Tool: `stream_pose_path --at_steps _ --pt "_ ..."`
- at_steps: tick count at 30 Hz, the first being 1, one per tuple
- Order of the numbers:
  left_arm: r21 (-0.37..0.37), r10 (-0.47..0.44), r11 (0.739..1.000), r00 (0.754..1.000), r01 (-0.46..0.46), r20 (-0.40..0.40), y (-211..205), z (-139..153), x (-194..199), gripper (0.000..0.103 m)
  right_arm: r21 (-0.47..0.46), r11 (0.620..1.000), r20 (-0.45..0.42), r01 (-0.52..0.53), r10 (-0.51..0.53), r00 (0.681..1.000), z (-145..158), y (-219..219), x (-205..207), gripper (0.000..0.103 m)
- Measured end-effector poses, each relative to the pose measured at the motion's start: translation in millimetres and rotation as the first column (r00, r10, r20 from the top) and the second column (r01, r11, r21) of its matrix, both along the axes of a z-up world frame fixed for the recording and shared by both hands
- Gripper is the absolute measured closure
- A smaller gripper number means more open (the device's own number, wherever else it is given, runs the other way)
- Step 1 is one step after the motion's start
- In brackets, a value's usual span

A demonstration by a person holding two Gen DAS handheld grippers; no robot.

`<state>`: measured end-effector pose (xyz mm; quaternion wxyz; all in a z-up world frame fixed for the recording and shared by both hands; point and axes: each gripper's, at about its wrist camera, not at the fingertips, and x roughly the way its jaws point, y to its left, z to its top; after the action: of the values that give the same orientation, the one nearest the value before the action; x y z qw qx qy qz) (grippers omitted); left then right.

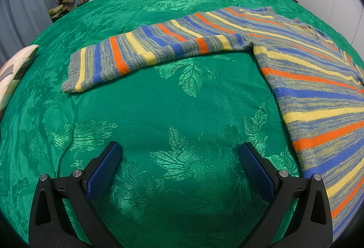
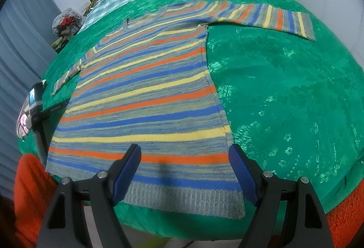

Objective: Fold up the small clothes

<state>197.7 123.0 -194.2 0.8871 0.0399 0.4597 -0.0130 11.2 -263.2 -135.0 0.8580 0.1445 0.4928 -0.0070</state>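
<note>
Presently catalogued: one striped knit sweater (image 2: 145, 98), spread flat and face-up on a green damask bedspread (image 2: 284, 88), no fold yet made. Long axis of the body runs from the ribbed hem (image 2: 182, 198) at the near edge of the bed away to the neckline toward the pillows; both sleeves lie stretched out sideways, roughly across that axis, the left sleeve (image 1: 145, 52) ending in a cuff well out over bare cloth. Right gripper (image 2: 185, 170): jaws wide, empty, poised above the hem near its right corner, pads not pressing the knit. Left gripper (image 1: 180, 166): jaws wide, empty, over bare bedspread just left of the sweater's side seam, the sleeve ahead of it. Step in hand, as judged: taking first hold. Advice: pinch only the sweater's layers, not the bedspread beneath; take each sleeve near its cuff and lay it inward across the body, keeping side edges parallel, before carrying the hem up toward the neckline.
</note>
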Motion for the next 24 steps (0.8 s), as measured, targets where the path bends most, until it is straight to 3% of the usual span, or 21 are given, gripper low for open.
stream_pose_path --at_steps 24 --pt "0.000 0.003 1.000 1.000 -0.003 0.007 -0.2 0.2 -0.3 0.000 -0.018 1.000 -0.009 -0.015 0.015 1.000 0.3 2.9 1.4 0.024"
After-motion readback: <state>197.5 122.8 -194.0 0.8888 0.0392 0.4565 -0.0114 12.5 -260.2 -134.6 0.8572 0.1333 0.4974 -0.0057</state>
